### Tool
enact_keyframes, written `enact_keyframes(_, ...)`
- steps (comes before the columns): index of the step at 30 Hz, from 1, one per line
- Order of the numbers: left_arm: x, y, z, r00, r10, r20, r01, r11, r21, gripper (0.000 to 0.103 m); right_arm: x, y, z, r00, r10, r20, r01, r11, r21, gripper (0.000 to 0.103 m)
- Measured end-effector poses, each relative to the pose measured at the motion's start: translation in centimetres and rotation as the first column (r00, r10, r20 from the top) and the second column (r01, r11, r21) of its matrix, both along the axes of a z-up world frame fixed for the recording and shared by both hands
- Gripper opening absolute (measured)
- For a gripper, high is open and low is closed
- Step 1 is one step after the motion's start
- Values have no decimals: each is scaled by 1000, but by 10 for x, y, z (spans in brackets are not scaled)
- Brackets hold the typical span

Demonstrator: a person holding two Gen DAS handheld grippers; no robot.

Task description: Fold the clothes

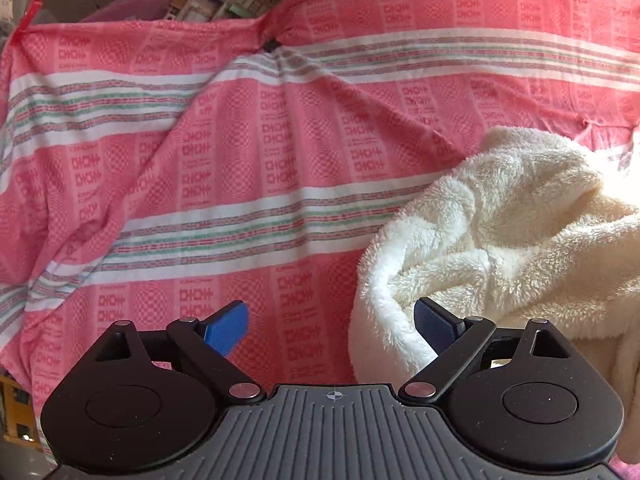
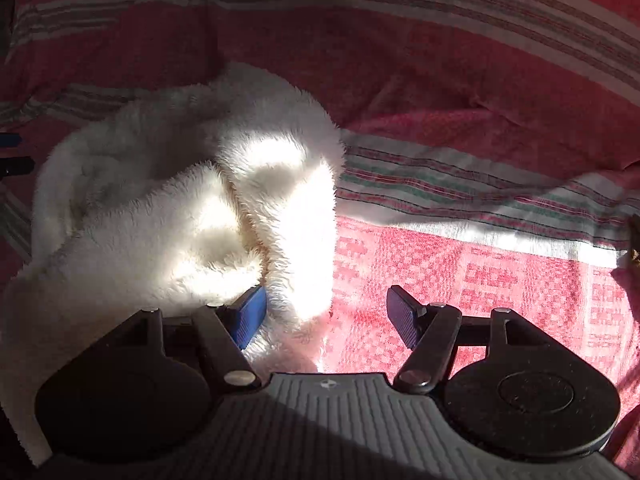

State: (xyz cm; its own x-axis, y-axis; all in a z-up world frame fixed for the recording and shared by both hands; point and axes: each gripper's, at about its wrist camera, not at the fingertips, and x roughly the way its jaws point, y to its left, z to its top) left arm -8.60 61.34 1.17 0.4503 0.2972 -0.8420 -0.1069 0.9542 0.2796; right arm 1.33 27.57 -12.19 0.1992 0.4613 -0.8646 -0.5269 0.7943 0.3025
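The left gripper point(image 1: 330, 328) stands wide open with nothing between its blue pads point(image 1: 226, 330); only the pink cloth point(image 1: 240, 168) shows through the gap, and its right pad sits against the near edge of the fluffy white garment point(image 1: 492, 232). That garment lies bunched in soft folds to the right on the cloth, which is patterned with white and green stripes. A red clip point(image 1: 30, 12) pins the cloth's far left corner. The right gripper point(image 2: 326, 318) is also open, gripping nothing: its left pad point(image 2: 250, 316) touches the lower edge of the garment point(image 2: 180, 208), whose fringe spills into the gap, while its other pad stands over the sunlit cloth point(image 2: 500, 280).
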Motion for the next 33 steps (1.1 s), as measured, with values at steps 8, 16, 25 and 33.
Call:
enact_keyframes(8,68,-25,-60,990,-94,-104,97,995,23,98,-20,12,-13,994,-53,-94,60,996,72,41)
enact_keyframes(16,72,-48,-85,970,-192,-152,199,980,31,5,-32,-25,69,975,-145,169,164,981,-104,9)
enact_keyframes(25,80,-61,-1,973,-205,104,204,979,20,5,48,-36,189,822,-122,556,280,937,-210,8)
enact_keyframes(33,119,-32,-5,995,23,99,-33,994,103,68,100,9,164,800,-62,597,272,924,-269,59)
